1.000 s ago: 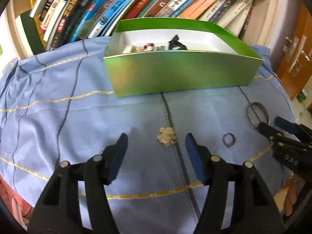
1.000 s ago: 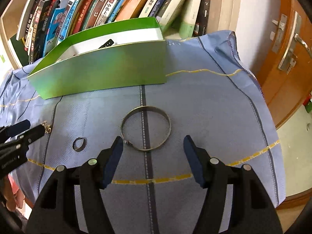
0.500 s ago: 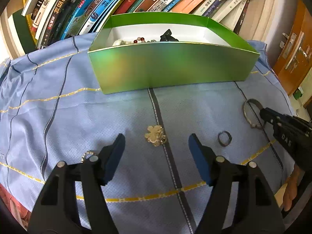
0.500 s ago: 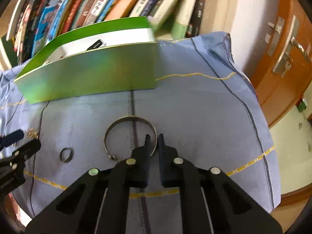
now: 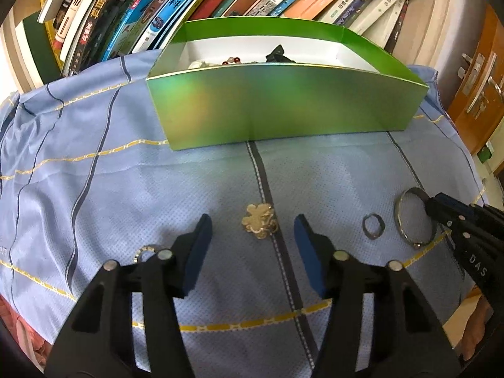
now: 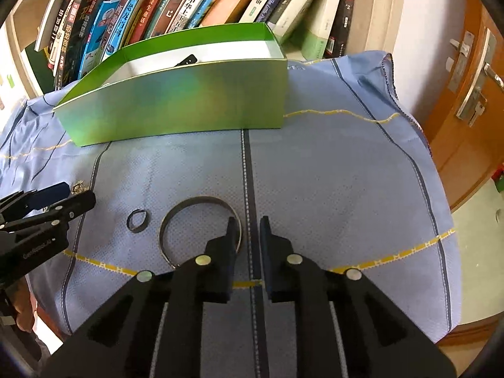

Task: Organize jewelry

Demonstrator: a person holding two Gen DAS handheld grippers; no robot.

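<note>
Blue striped cloth (image 5: 94,189) is spread over the tabletop; a green box (image 5: 283,104) is set at its far side, in front of a row of books (image 5: 189,6). Beads and a dark item are seen inside the box, not resolved further.

Left tongs (image 5: 252,233) are held open just above the cloth, jaws having just been closing; a gold flower-shaped brooch (image 5: 260,225) lies between the blue pads, which are apart from it. A small beaded ring (image 5: 148,249) is partly hidden behind the left finger of these tongs.

Right tongs (image 6: 247,231) are nearly closed, with a narrow gap left, jaws having just reopened slightly. The left finger is placed inside a metal bangle (image 6: 201,230), whose right rim passes by the gap; whether the pads press on it cannot be told. The bangle lies flat on the cloth.

A small dark ring (image 6: 137,219) lies on the cloth between brooch and bangle, apart from both. A wooden door (image 6: 466,94) with a metal handle is seen at the right edge
</note>
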